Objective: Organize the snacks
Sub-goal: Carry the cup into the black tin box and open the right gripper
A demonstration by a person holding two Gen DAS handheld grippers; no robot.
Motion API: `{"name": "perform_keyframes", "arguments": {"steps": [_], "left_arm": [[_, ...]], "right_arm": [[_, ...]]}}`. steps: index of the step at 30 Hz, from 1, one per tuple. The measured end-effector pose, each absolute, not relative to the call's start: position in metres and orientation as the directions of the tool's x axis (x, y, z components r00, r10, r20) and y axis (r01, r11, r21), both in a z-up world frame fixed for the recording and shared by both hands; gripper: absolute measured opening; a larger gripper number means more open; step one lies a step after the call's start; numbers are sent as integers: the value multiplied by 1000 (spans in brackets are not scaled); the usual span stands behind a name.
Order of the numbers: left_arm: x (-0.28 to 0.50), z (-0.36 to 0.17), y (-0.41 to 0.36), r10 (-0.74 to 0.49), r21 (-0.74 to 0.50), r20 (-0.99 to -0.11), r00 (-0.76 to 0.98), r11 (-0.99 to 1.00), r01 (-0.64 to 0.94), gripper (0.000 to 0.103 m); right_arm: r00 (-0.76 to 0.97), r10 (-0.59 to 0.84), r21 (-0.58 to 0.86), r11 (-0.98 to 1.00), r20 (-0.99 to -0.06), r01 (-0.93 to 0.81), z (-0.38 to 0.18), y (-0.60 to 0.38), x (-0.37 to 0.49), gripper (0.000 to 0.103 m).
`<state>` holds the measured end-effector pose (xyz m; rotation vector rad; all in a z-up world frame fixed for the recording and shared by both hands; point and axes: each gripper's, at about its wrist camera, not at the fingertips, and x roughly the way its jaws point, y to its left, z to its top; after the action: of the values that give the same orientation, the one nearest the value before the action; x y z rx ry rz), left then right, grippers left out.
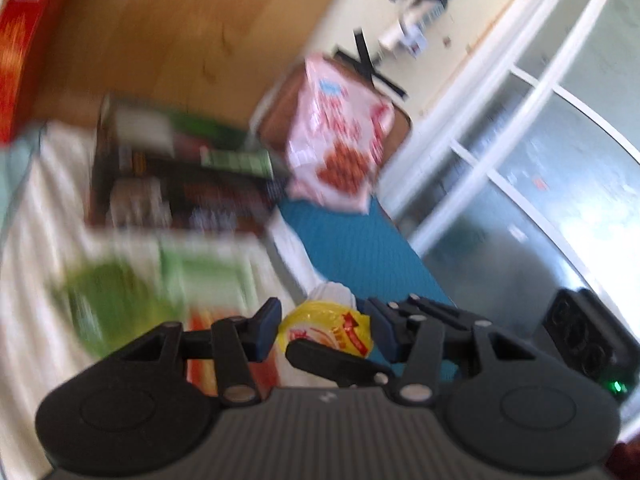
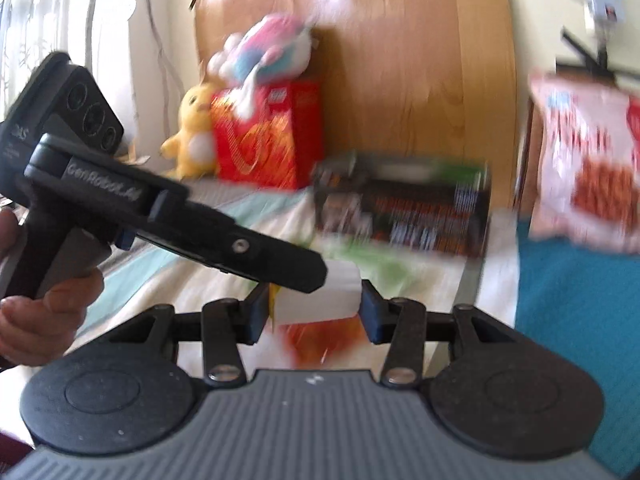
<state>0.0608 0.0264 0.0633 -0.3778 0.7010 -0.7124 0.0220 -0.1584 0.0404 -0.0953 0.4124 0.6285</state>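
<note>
Wrist cams — near, fwd-down, shared bed [image 1: 24, 240]

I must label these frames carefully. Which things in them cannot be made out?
- Dark box, left wrist view: print lost to motion blur.
- Yellow packet, left wrist view: lower part hidden behind the left gripper.
- Pink bag, right wrist view: cut off by the right edge.

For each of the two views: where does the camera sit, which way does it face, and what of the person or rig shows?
Left wrist: on the left gripper, looking along its fingers at a yellow snack packet, the dark box and pink bag; the right gripper's finger crosses below.
Right wrist: on the right gripper, facing the same packet; the left gripper and holding hand show.
Shared: packet, dark box, pink bag.
</note>
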Motion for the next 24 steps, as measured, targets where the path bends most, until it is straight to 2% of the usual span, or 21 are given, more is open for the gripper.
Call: {"name": "perform_keyframes", "arguments": {"steps": [8,17,19,21,22,24], "left_arm": [[145,94,27,-582,-438,-440,684,804,403,48],[203,72,24,-470,-394,-502,726,871,291,52],[208,66,24,-449,-394,-516,730,881,263,56],[210,62,24,-425,-384,-527,736,892,240,64],[209,62,25,-421,-384,-525,740,893,236,66],[201,64,30,-425,-391,-504,751,888,241,67]], "right_arm": [[800,501,29,853,-330,-522,61,-128,108,49],[784,479,97,870,-396,-483,44,-103,161,50],[786,464,86,877,-409,-473,42,-99,165,50],[794,457,73,880,-401,-469,41,-98,164,54],[796,459,70,879,-395,-472,42,-99,161,60],[812,453,50,882,-368,-469,46,-105,153,62]]}}
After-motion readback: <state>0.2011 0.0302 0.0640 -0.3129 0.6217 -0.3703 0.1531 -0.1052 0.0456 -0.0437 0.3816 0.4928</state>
